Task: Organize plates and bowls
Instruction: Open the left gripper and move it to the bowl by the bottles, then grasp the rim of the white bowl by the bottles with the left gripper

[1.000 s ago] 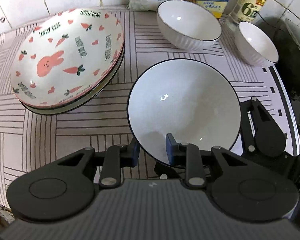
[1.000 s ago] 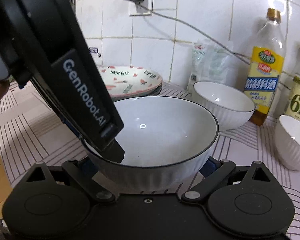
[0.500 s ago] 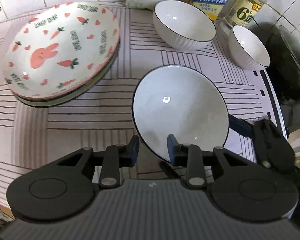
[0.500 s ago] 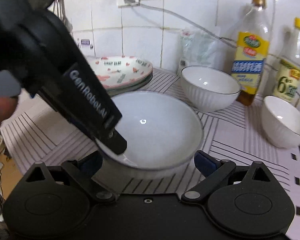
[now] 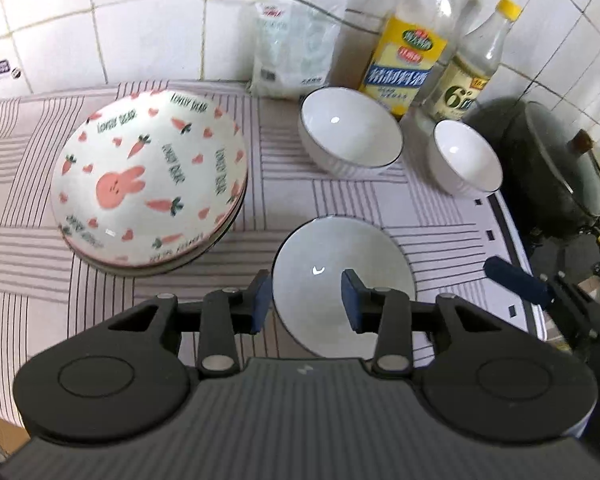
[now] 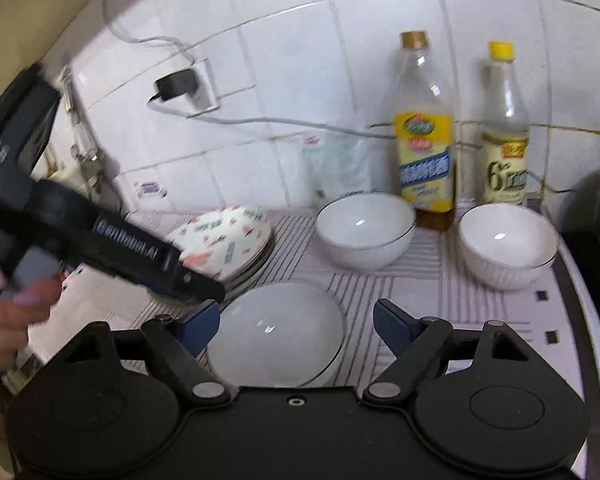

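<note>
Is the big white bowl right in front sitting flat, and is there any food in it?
Empty: the near bowl shows only clean white inside with a light glint. It sits upright on the striped cloth, mouth up. Neither gripper's jaws are closed on it.

Both grippers, left [image 5: 306, 306] and right [image 6: 296, 326], are matte black with blue pads [image 5: 350, 306], silver pivot screws and round discs; hand [image 6: 4, 316] has pink nails.

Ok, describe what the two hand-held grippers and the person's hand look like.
Both are matte black plastic. The left hand-held gripper has dark blue finger pads, silver pivot screws and a ribbed grey body. The right hand-held gripper matches, with blue pads. White "GenRobot.AI" lettering runs along the left one's side. The person's hand has pink-painted nails.
</note>
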Action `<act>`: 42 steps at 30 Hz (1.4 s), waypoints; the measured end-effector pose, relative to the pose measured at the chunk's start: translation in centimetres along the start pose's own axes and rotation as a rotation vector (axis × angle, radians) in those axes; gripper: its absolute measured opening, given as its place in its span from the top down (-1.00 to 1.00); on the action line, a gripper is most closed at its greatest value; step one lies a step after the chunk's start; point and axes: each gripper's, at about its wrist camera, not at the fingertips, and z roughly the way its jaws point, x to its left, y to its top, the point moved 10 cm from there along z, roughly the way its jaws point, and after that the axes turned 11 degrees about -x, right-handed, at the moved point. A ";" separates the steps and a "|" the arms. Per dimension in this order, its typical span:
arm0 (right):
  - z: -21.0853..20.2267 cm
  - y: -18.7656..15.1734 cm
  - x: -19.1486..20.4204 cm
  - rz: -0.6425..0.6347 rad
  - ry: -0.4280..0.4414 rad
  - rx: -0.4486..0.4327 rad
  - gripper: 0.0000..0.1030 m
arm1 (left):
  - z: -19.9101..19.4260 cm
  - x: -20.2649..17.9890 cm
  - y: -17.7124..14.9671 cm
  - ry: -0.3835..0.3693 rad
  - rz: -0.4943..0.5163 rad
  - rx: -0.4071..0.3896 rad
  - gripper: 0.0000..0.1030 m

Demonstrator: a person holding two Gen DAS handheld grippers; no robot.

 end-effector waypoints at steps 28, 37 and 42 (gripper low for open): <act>12.3 1.7 -7.5 0.372 -0.298 0.205 -0.27 | 10.5 0.5 9.4 -0.076 0.121 0.024 0.25; 14.9 0.4 -10.5 0.526 -0.375 0.200 0.37 | 16.0 -0.2 11.1 -0.062 0.226 0.066 0.29; 15.6 -0.2 -10.5 0.523 -0.407 0.228 0.61 | 17.4 0.4 10.8 -0.073 0.206 0.098 0.38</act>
